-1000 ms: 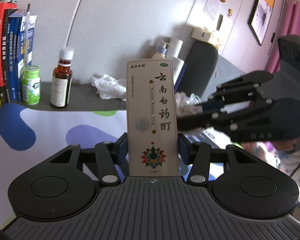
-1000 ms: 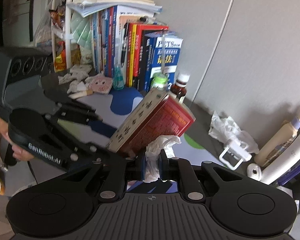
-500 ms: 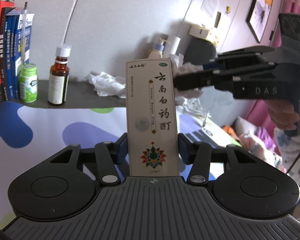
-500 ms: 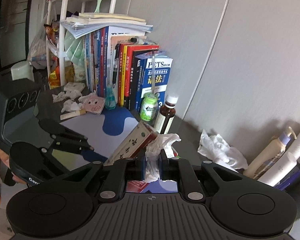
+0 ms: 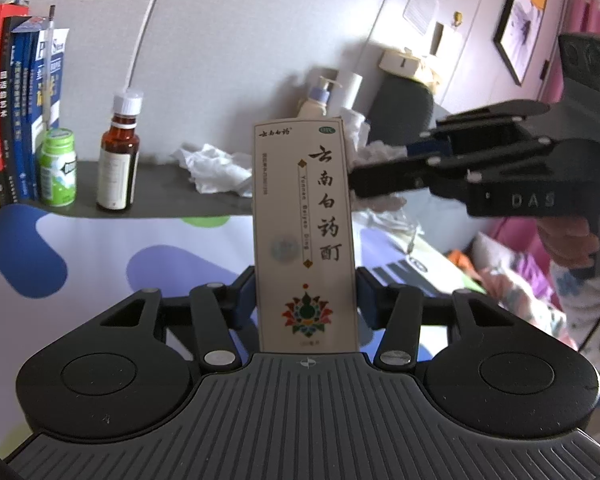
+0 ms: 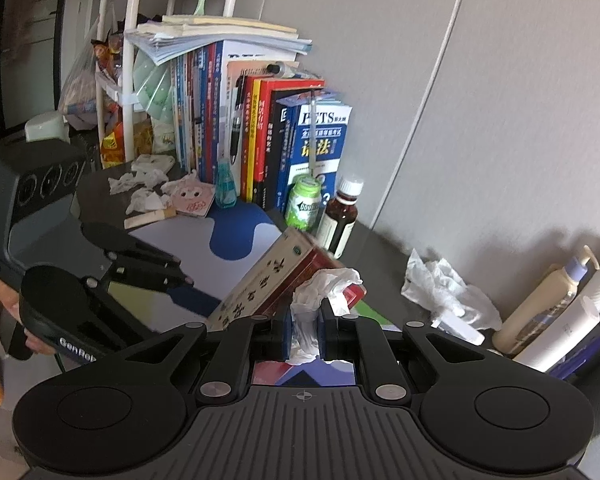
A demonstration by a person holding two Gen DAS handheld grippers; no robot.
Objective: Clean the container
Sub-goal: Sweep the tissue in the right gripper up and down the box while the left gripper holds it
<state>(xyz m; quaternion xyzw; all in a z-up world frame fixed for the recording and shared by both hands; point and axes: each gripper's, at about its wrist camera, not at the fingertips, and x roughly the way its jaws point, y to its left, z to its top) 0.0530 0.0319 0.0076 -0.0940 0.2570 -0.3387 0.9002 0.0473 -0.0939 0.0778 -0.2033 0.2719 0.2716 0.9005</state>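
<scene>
A tall medicine carton (image 5: 305, 236), the container to be cleaned, is held upright above the patterned desk mat (image 5: 100, 248), clamped by its lower end between the jaws of the left gripper (image 5: 306, 300). A crumpled white tissue (image 6: 320, 296) is pinched in the closed right gripper (image 6: 305, 322) and is brought against the carton's upper right side; in the right wrist view the tissue is seen at the red side panel, apparently touching it. Wiping is judged to be under way; no dirt can be made out, so how much has been cleaned cannot be told, and the cream front face and remaining sides probably remain to be wiped. Open room is available above the mat and towards the camera. Behind, the space is bounded by the wall and the dark desk edge (image 5: 160, 200), where a brown glass bottle (image 5: 118, 164), a green jar (image 5: 58, 166), a row of books (image 6: 260, 132) and a used tissue wad (image 5: 214, 168) stand well apart from the carton.
</scene>
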